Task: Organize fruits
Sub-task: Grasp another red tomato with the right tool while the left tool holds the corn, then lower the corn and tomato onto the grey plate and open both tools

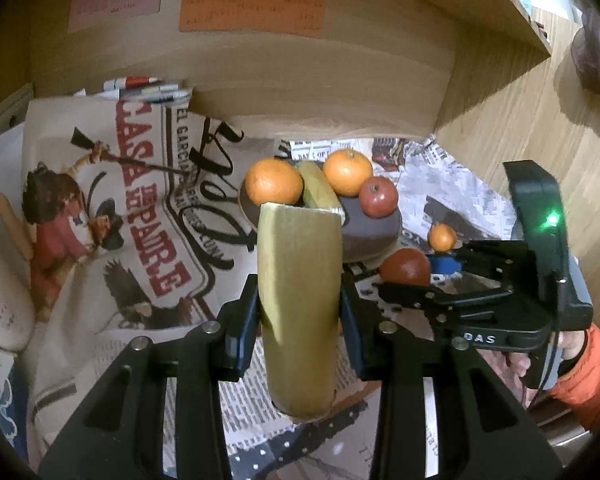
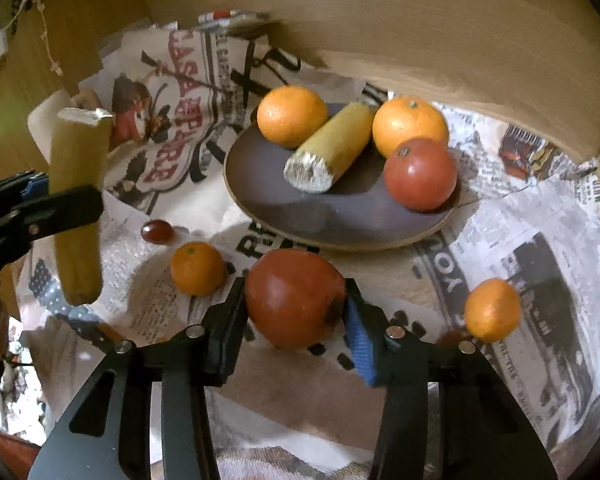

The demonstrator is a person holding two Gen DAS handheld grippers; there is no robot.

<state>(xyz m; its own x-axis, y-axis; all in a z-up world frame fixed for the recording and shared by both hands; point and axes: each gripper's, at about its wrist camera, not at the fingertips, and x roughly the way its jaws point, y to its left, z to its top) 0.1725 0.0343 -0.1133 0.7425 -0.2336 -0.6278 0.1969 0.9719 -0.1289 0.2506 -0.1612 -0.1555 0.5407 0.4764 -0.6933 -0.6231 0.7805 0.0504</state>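
Left wrist view, "DAS" on right claw (image 1: 404,280) grasping apple (image 1: 406,267), left claw (image 1: 300,320) grasping banana (image 1: 298,304)

1. We see warm, dim light in both pictures, with dark round corners.
2. Straight lines bend near the edges, like the wooden shelf (image 1: 380,92).
3. A green lamp (image 1: 553,221) glares at the right.
4. The plate (image 2: 340,216) has soft shadows.
5. The small orange (image 2: 493,309) at lower right looks blurry.
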